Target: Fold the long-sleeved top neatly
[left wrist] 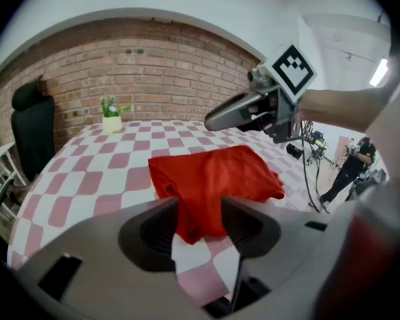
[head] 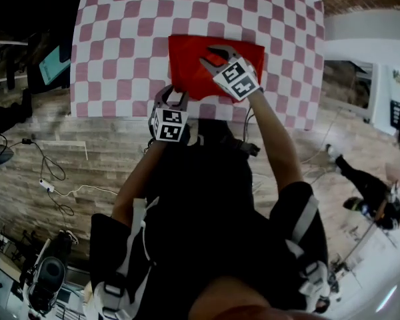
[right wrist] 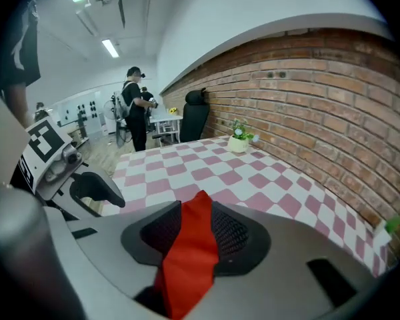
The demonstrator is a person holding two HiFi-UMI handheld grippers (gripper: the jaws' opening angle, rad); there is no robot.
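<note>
The red long-sleeved top (head: 213,64) lies folded into a compact rectangle on the pink-and-white checked table (head: 120,45), near its front edge. My left gripper (head: 172,97) is at the top's near left corner. In the left gripper view its jaws (left wrist: 199,212) stand apart, and a drooping corner of the top (left wrist: 213,179) shows in the gap, not pressed. My right gripper (head: 215,53) hovers over the middle of the top with its fingers spread. In the right gripper view red cloth (right wrist: 190,252) fills the gap between its jaws (right wrist: 195,222).
A small potted plant (left wrist: 111,121) stands at the table's far end before a brick wall. A black chair (left wrist: 30,132) is beside the table. Cables (head: 50,179) lie on the wooden floor. People (right wrist: 135,115) stand further off.
</note>
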